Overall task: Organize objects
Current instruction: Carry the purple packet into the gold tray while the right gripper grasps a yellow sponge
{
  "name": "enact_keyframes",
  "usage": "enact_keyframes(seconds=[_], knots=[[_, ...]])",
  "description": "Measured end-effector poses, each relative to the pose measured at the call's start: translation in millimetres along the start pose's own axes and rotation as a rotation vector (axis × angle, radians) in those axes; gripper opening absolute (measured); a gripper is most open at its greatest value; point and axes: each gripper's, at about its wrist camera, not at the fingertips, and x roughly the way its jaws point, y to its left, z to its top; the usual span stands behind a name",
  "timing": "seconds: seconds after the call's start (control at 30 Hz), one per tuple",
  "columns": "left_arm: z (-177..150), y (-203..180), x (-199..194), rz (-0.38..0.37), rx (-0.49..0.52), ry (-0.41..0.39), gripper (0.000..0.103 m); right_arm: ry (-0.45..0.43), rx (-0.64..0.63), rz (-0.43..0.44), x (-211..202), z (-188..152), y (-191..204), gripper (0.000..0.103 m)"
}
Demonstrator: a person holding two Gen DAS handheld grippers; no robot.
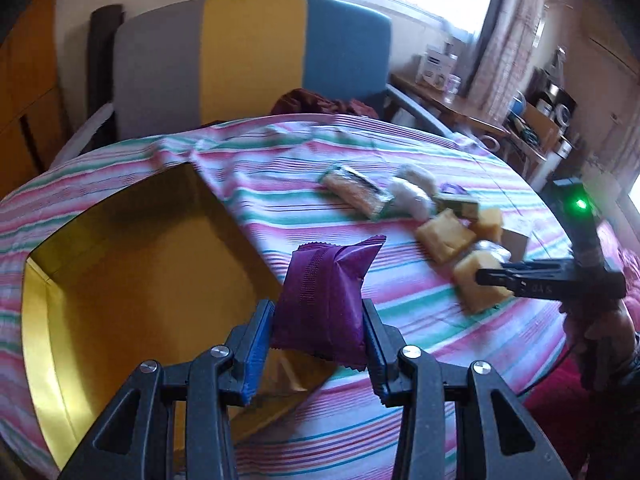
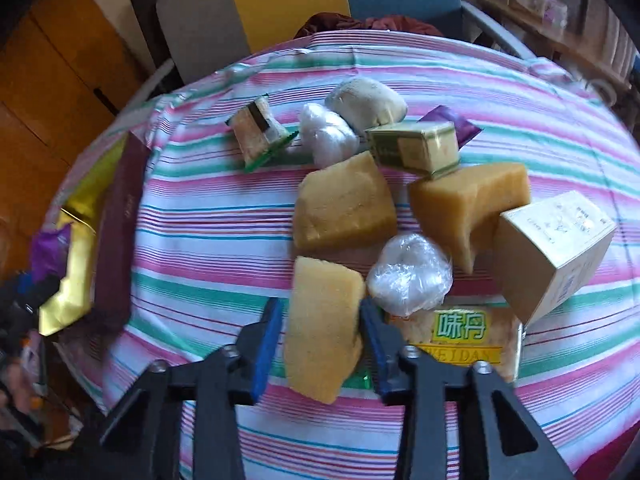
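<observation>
My left gripper (image 1: 318, 320) is shut on a purple snack packet (image 1: 326, 292) and holds it above the right edge of an open gold-lined box (image 1: 120, 272). My right gripper (image 2: 322, 320) is shut on a yellow sponge block (image 2: 322, 328), low over the striped tablecloth (image 2: 208, 216). In the left wrist view the right gripper (image 1: 520, 280) and that sponge (image 1: 476, 284) show at the right. Two more sponge blocks (image 2: 344, 204), two plastic-wrapped balls (image 2: 408, 274), small cartons (image 2: 416, 146) and a wrapped cracker (image 2: 258, 130) lie in a pile beyond my right gripper.
The gold box with its dark red side (image 2: 116, 232) sits at the table's left. A labelled flat packet (image 2: 460, 332) and a beige carton (image 2: 552, 252) lie right of my right gripper. A grey, yellow and blue chair (image 1: 248, 60) stands behind the table, and a cluttered shelf (image 1: 532, 120) at far right.
</observation>
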Motion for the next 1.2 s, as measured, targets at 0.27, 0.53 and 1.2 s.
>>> enact_keyframes(seconds=[0.27, 0.53, 1.2], knots=[[8, 128, 13, 0.214, -0.222, 0.056, 0.043, -0.081, -0.028, -0.033, -7, 3, 2, 0.031], [21, 215, 41, 0.405, -0.285, 0.069, 0.043, -0.138, -0.068, -0.034, -12, 6, 9, 0.031], [-2, 206, -3, 0.405, -0.307, -0.001, 0.044, -0.163, -0.094, 0.111, -13, 8, 28, 0.031]])
